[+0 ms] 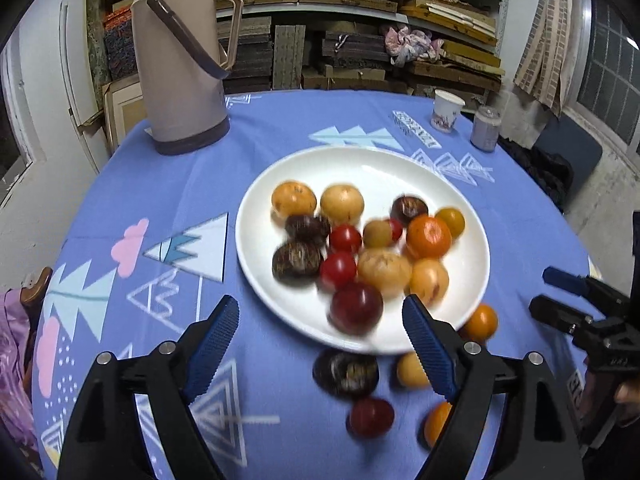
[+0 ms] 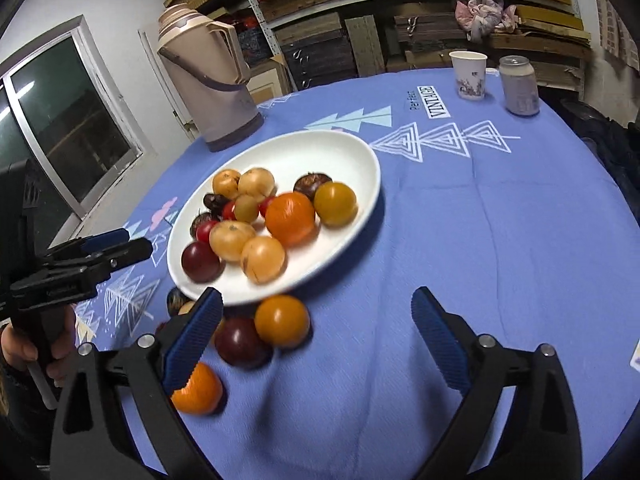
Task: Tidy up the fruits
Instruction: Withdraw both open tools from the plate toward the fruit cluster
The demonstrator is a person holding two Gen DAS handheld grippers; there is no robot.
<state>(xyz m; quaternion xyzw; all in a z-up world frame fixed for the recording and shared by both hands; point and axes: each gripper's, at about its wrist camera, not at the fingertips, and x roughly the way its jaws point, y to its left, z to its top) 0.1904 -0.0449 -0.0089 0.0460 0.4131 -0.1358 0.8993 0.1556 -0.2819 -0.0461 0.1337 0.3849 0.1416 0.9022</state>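
Note:
A white plate (image 1: 304, 172) (image 2: 320, 148) on the blue tablecloth holds several small fruits: orange, yellow, red and dark ones. A dark red fruit (image 1: 355, 308) lies at its near rim. Several more fruits rest on the cloth in front of the plate, among them a dark brown one (image 1: 346, 372), a red one (image 1: 370, 417), an orange one (image 2: 282, 320) and a dark red one (image 2: 240, 340). My left gripper (image 1: 320, 332) is open over the plate's near edge with nothing between its fingers. My right gripper (image 2: 316, 332) is open above the cloth, right of the loose fruits, holding nothing.
A tall beige thermos (image 1: 180, 64) (image 2: 208, 80) stands at the back left of the table. A paper cup (image 2: 468, 74) and a can (image 2: 519, 85) stand at the back right. Shelves of stacked boards fill the wall behind. A hand (image 2: 24, 348) grips the left tool.

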